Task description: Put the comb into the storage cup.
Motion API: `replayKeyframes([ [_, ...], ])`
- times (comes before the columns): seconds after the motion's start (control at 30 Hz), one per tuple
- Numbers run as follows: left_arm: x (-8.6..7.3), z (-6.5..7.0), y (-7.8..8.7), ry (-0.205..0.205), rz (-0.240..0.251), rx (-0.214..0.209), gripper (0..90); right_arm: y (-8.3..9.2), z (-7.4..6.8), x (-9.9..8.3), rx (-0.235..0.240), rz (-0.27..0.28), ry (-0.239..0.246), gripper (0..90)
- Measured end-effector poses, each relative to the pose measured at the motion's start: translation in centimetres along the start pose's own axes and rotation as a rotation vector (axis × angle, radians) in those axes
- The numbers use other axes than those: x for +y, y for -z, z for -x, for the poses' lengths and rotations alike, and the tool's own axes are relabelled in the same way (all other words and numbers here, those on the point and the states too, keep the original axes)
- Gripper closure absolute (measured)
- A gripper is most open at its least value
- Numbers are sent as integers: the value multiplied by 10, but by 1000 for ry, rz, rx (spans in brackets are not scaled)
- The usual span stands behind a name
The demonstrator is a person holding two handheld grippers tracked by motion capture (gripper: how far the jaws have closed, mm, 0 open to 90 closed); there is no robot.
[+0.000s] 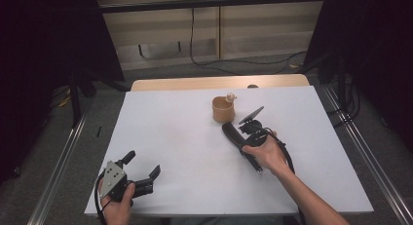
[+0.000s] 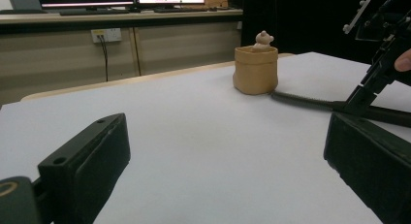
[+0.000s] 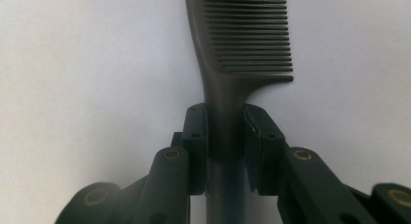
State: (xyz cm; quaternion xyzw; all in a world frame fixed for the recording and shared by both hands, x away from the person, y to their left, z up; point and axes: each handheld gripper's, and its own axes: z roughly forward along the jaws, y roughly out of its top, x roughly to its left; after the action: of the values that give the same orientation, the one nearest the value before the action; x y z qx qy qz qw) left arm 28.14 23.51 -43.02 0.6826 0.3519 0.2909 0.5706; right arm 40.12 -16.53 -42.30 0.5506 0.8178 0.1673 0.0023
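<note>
Two grippers work over the white surface (image 1: 195,152). Nearest, the left gripper (image 1: 142,170) rests at the front left corner, its fingers (image 2: 87,166) spread wide with nothing between them. Farther in, the right gripper (image 3: 225,132) has its fingers (image 3: 196,136) clenched on the handle of a dark comb (image 3: 237,49), which lies flat. Beyond the comb's far end stands a tan cup (image 1: 223,109) with a small figure (image 1: 230,97) on its rim.

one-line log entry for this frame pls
right gripper: shut on comb handle | comb: flat on table, tip by cup | left gripper: open, idle
</note>
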Motion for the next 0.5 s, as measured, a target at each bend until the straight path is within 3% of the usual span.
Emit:
replayKeyframes([
  [0.23,0,0,0,-4,-1,1,29,5,1,-7,10,25,12,730],
  [0.5,0,0,-1,-1,-4,-2,29,21,6,-14,43,93,29,731],
])
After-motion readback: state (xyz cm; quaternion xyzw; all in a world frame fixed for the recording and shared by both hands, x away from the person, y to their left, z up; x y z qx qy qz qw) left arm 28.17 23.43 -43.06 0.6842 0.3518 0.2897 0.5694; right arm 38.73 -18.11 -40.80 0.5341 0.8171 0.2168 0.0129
